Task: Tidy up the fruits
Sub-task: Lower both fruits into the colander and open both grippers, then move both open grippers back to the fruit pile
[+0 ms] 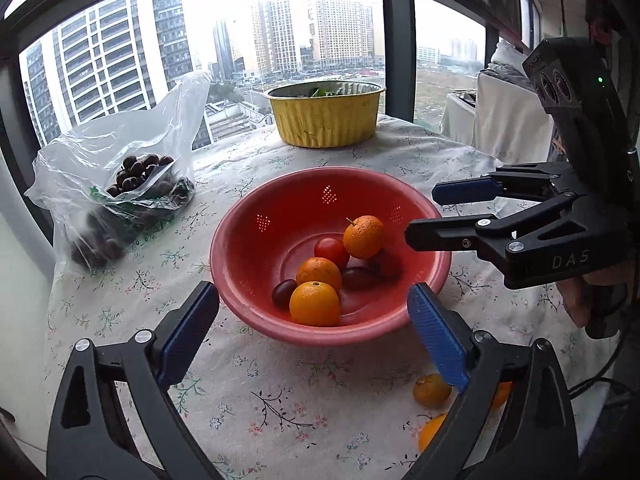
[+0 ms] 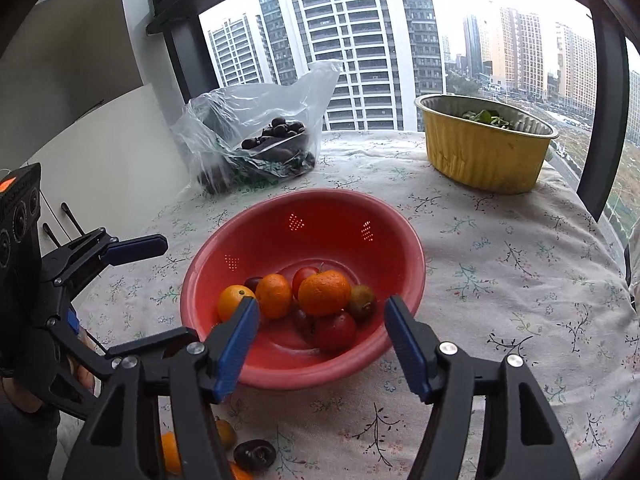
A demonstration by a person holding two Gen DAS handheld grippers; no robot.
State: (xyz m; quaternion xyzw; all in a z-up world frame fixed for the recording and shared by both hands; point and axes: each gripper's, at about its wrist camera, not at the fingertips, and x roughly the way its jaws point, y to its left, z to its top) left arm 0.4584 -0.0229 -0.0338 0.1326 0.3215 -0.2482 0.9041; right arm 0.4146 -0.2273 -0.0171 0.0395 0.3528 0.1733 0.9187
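Nearest, loose oranges (image 1: 431, 390) lay on the bench (image 1: 280, 400) by its near edge, partly hidden behind the fingers. The left gripper (image 1: 314, 332) hovered with jaws apart and empty, as did the right gripper (image 2: 320, 340) over the near rim of the red colander (image 2: 400, 240). In it, mid-bench, sat three oranges (image 1: 314, 303), round with no clear long axis, one stem-end up, among tomatoes (image 1: 331, 251). Toward the far edge stood a bag of dark fruit (image 1: 136, 172) and a yellow foil pan (image 1: 324, 120).

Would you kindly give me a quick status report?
Left gripper and right gripper open, empty. Red bowl holds oranges and tomatoes. Loose oranges on table. Nothing blocking.
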